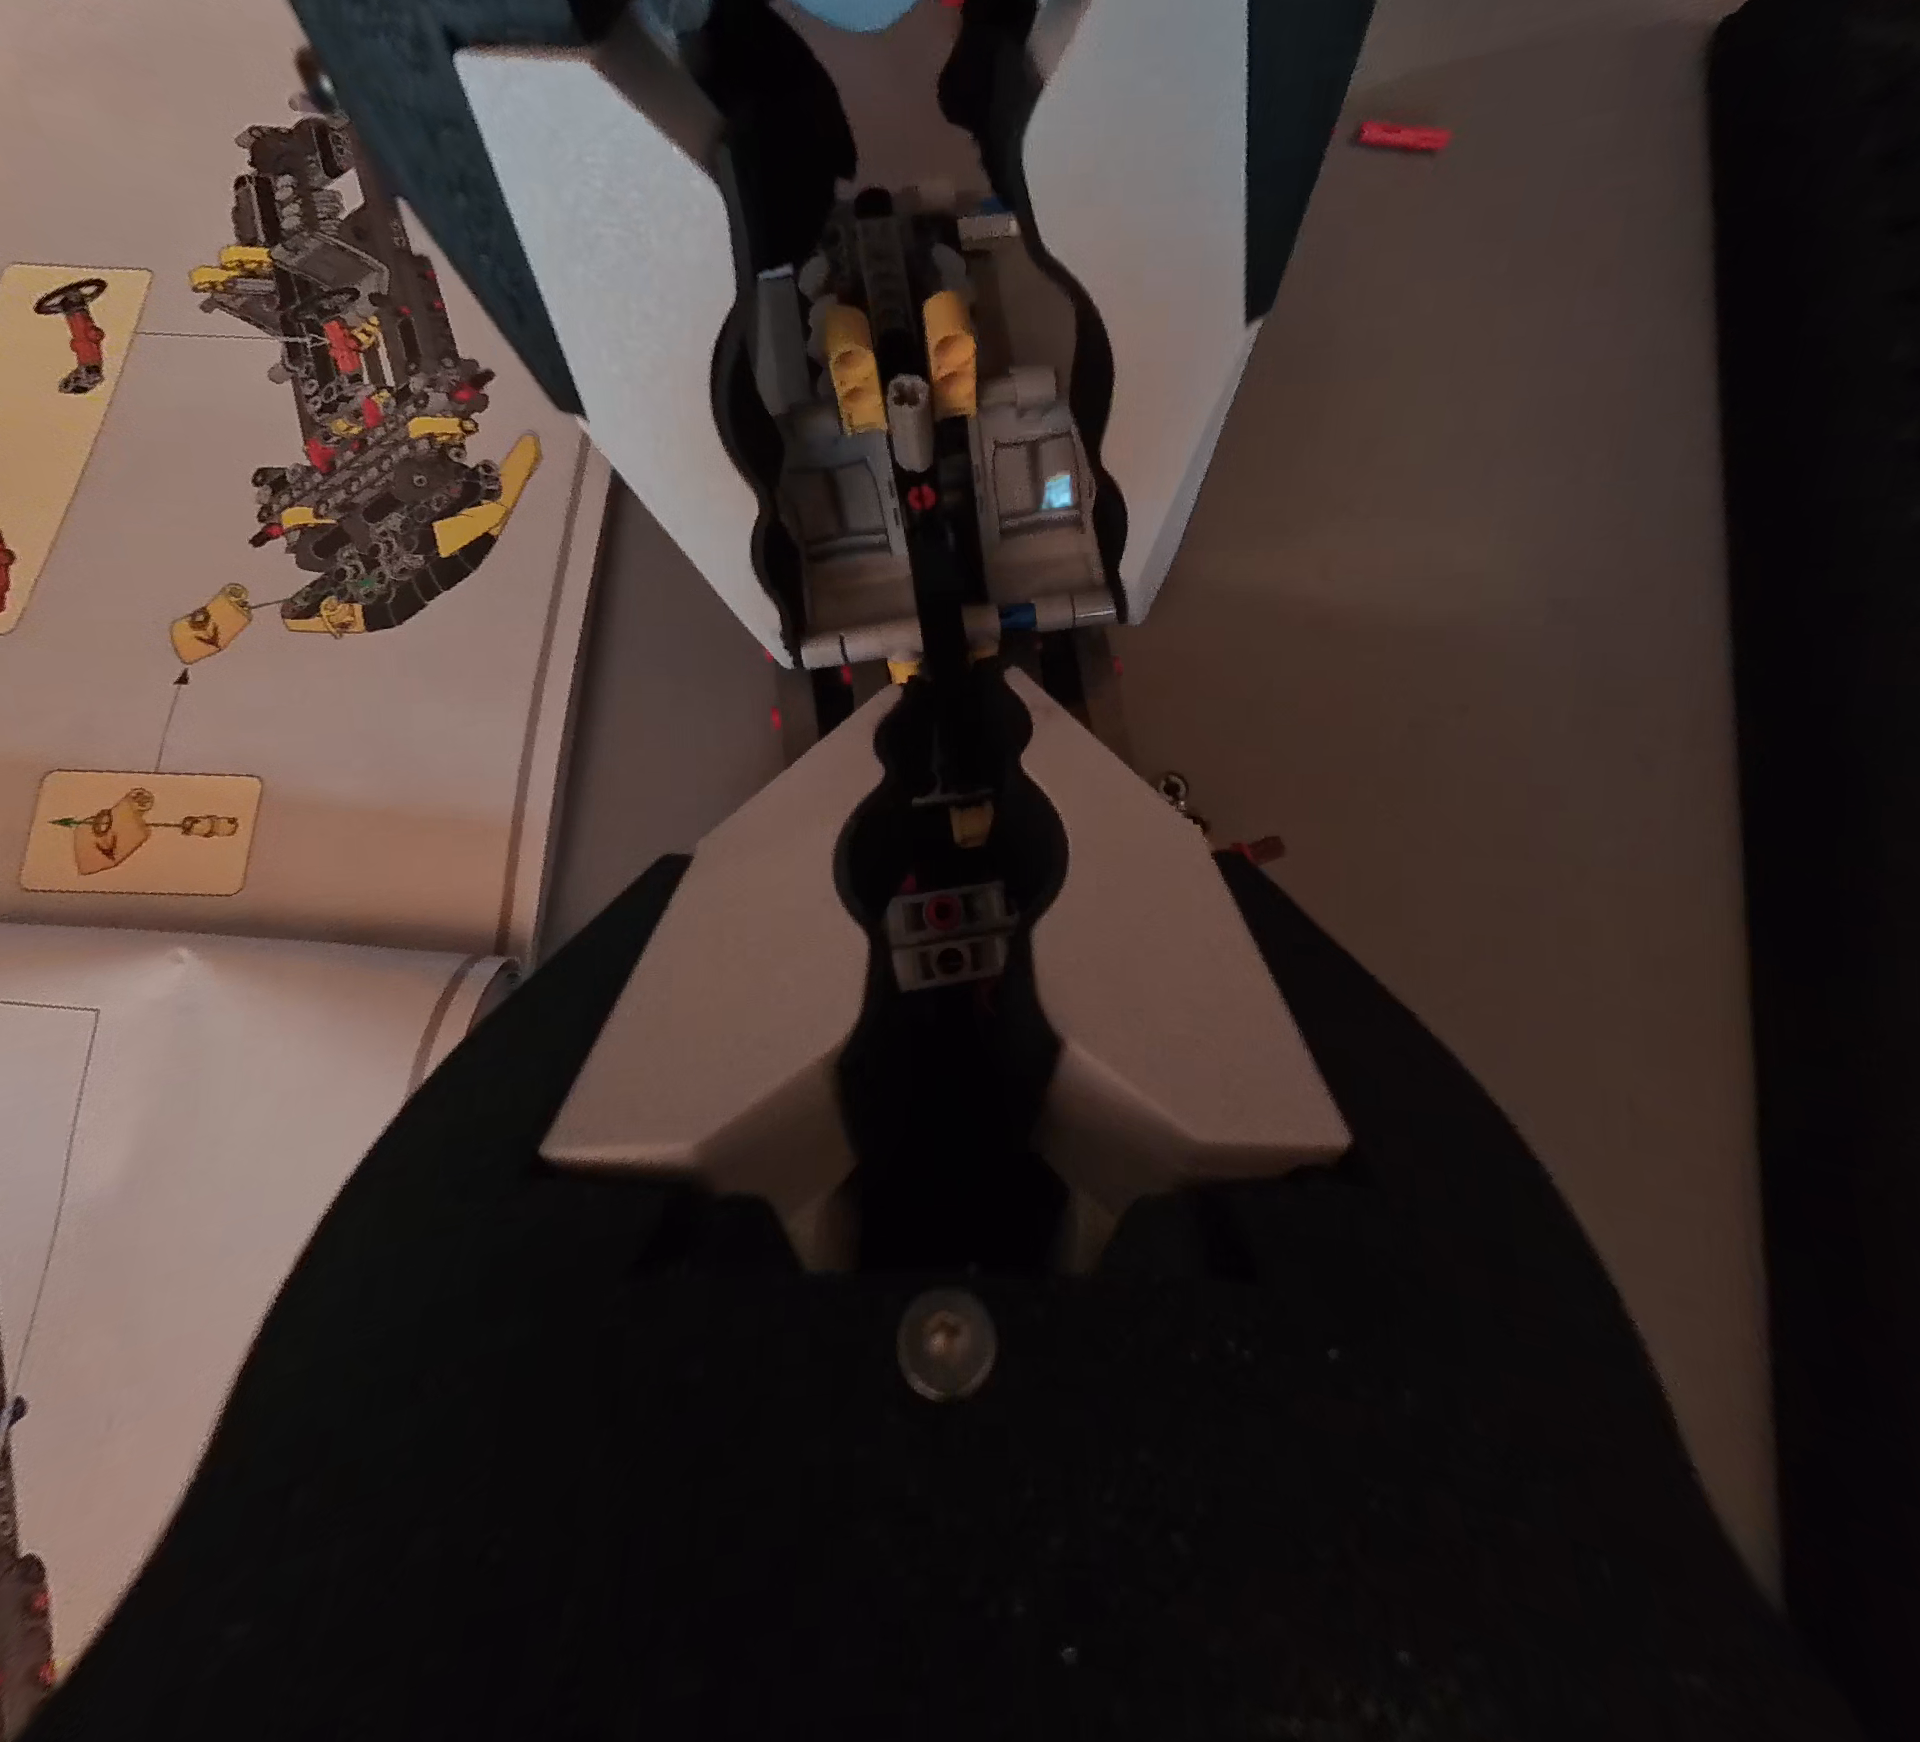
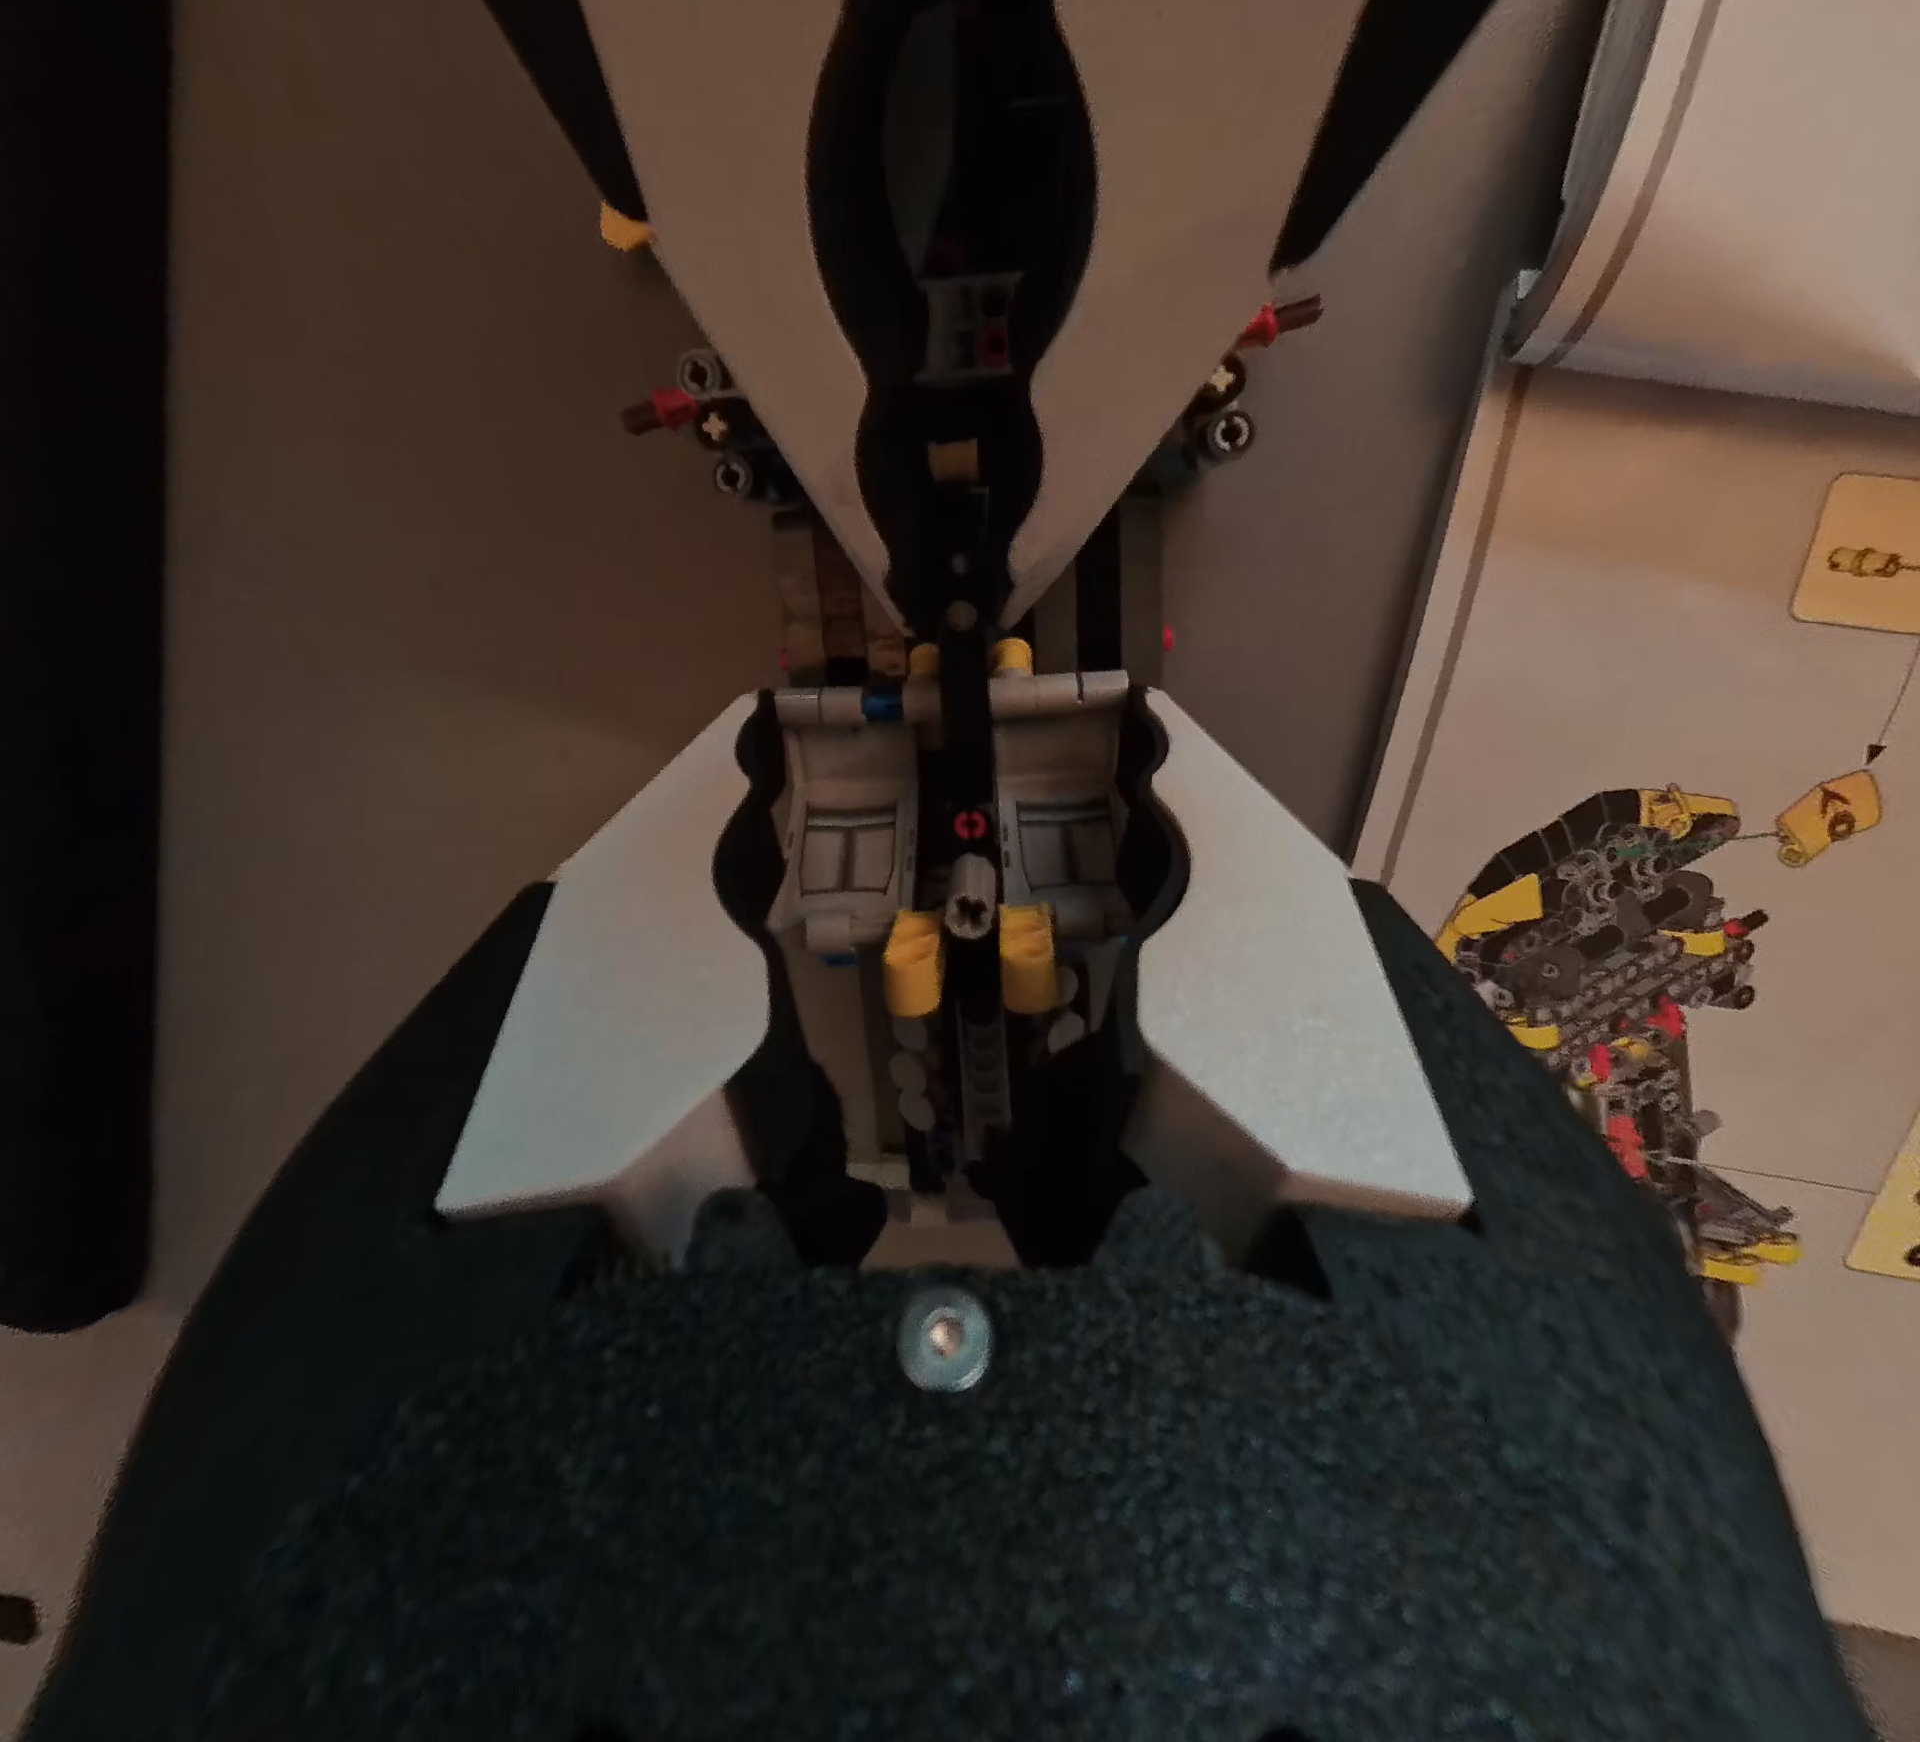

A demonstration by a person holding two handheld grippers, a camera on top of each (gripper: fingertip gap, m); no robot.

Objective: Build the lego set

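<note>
Both grippers face each other over the desk (image 1: 1455, 549), left gripper (image 1: 940, 705) and right gripper (image 2: 951, 819) each clamped on an end of the lego model (image 2: 956, 861). Advice: keep the squeeze even, avoid twisting the frame.

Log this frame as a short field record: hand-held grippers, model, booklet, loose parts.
left hand-held gripper: shut on the lego model, narrow black end
right hand-held gripper: closed around the lego model at the grey seats
lego model: held between both, grey seats, yellow connectors, black centre beam
instruction booklet: open, flat on table beside the model
loose red piece: on table, apart from model
</note>
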